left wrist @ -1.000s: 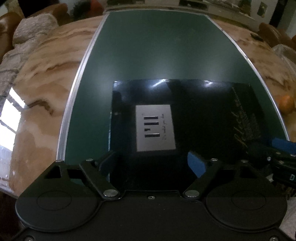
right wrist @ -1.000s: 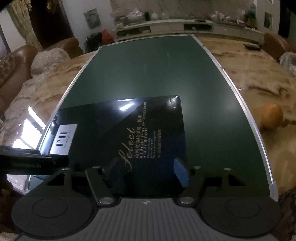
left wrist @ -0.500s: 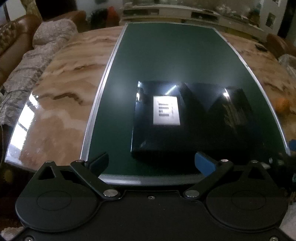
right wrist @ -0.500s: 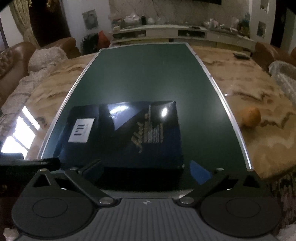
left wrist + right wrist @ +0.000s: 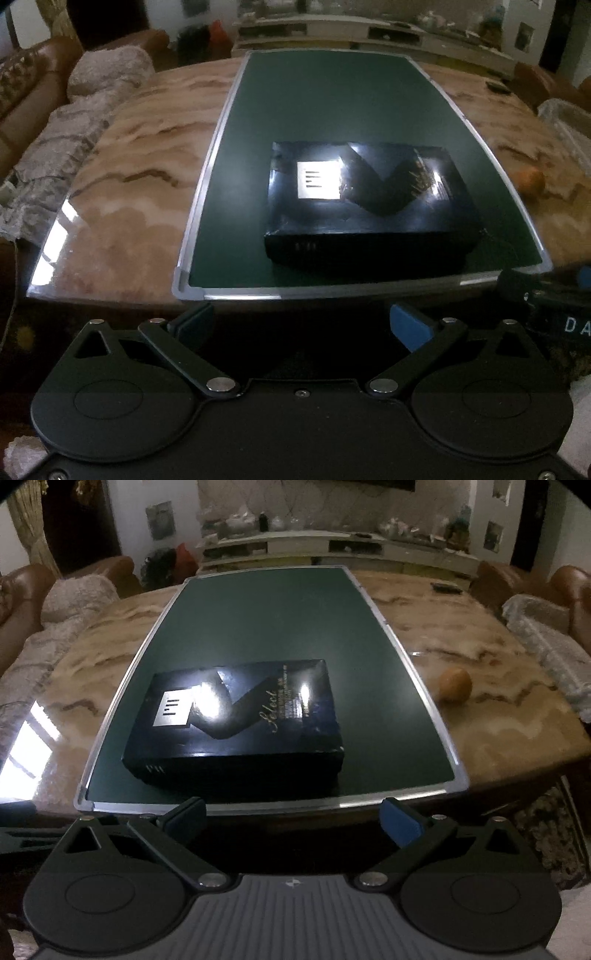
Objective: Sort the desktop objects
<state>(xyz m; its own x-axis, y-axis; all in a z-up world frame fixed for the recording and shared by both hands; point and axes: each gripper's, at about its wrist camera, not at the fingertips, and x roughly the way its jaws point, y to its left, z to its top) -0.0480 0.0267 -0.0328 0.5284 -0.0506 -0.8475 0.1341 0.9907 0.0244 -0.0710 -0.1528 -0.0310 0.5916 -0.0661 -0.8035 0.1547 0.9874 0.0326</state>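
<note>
A glossy black box (image 5: 369, 206) with a silver label and gold lettering lies flat on the near end of a dark green board (image 5: 332, 103); it also shows in the right wrist view (image 5: 236, 723) on the board (image 5: 273, 620). My left gripper (image 5: 301, 325) is open and empty, held off the table's near edge, short of the box. My right gripper (image 5: 291, 818) is also open and empty, likewise back from the near edge. The right gripper's body shows at the right edge of the left wrist view (image 5: 546, 295).
The board lies on a marble table (image 5: 509, 731). An orange (image 5: 455, 684) sits on the marble right of the board. A small dark remote (image 5: 446, 588) lies far right. Sofas and grey blankets ring the table.
Both grippers have drawn back from the box and risen, from straddling its near edge to off the table's front edge. The box stays on the board.
</note>
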